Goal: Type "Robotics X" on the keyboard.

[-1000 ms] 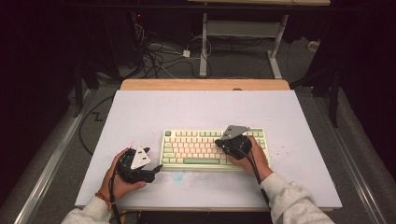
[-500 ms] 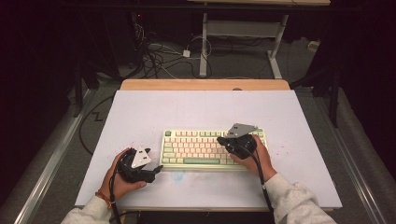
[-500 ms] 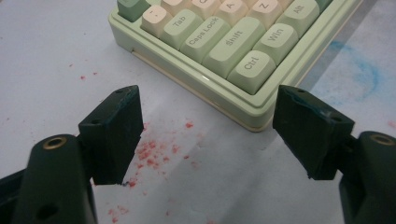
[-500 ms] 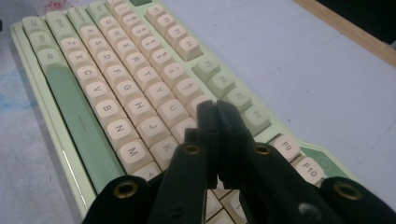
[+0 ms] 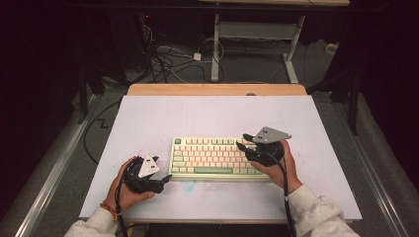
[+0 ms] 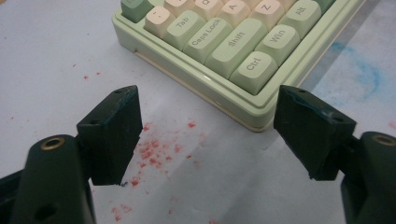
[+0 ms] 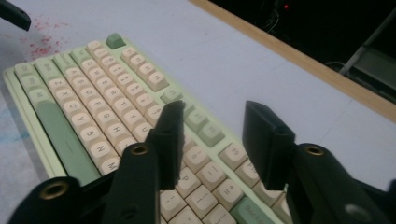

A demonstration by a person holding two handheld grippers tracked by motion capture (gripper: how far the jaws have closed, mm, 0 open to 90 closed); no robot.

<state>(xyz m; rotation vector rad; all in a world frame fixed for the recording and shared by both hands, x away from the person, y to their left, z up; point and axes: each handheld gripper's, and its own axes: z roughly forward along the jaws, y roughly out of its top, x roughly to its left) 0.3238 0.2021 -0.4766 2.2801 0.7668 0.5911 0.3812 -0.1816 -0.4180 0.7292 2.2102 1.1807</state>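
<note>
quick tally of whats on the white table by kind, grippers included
keyboard: 1
left gripper: 1, fingers apart, nothing between them
right gripper: 1, fingers apart over the keys after just opening, nothing between them
total: 3 things on or over the table

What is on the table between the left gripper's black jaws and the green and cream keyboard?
In the left gripper view, just bare white tabletop speckled with small red stains separates the left gripper from the green and cream keyboard.
</note>
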